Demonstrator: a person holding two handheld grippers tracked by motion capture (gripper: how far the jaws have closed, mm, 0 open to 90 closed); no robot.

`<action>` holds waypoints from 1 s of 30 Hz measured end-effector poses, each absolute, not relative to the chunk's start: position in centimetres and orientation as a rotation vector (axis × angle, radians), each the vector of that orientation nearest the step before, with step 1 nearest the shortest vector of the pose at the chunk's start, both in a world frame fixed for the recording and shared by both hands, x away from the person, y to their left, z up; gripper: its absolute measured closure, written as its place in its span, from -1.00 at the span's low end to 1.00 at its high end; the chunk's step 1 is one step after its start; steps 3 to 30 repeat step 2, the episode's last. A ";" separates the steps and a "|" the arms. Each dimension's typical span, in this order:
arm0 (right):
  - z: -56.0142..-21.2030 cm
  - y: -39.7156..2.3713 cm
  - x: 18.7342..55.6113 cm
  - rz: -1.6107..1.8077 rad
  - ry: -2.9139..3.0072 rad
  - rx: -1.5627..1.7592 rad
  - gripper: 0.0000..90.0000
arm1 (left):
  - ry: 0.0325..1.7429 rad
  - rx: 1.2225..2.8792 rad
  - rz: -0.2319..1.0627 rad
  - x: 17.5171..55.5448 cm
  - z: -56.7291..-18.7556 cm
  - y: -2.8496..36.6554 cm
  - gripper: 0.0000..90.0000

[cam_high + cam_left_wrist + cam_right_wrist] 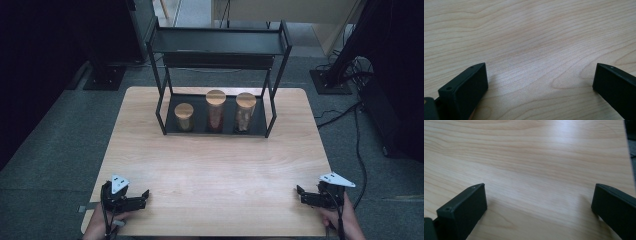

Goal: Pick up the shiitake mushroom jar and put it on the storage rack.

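Way out ahead of both sets of jaws in the high view, three wood-lidded jars stand upright on the bottom tier of the black rack (160, 107): short jar (184, 117), tall middle jar (215, 110), right jar (245, 111). The left gripper (145, 193) and right gripper (299, 190) rest at the near table (215, 165) corners, roughly equally far off. In the left gripper view the jaws gape wide over bare wood. Same deal in the right gripper view, nothing between them.

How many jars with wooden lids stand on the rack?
3, in a row on the rack's lower shelf: short jar left, tall jar middle, third jar right. The upper shelf looks empty.
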State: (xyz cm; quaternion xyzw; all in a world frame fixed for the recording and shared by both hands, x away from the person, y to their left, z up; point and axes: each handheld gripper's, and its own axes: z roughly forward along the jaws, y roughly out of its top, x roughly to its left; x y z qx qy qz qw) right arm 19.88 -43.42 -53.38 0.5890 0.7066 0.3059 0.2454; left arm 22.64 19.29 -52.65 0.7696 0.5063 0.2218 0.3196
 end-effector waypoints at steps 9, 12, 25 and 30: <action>-53.4 -43.9 19.6 0.832 1.920 1.615 -1.00 | 1.331 2.023 0.584 22.6 -52.7 19.3 -1.00; -53.4 -43.9 19.6 0.832 1.920 1.615 -1.00 | 1.331 2.023 0.584 22.6 -52.7 19.3 -1.00; -53.4 -43.9 19.6 0.832 1.920 1.615 -1.00 | 1.331 2.023 0.584 22.6 -52.7 19.3 -1.00; -53.4 -43.9 19.6 0.832 1.920 1.615 -1.00 | 1.331 2.023 0.584 22.6 -52.7 19.3 -1.00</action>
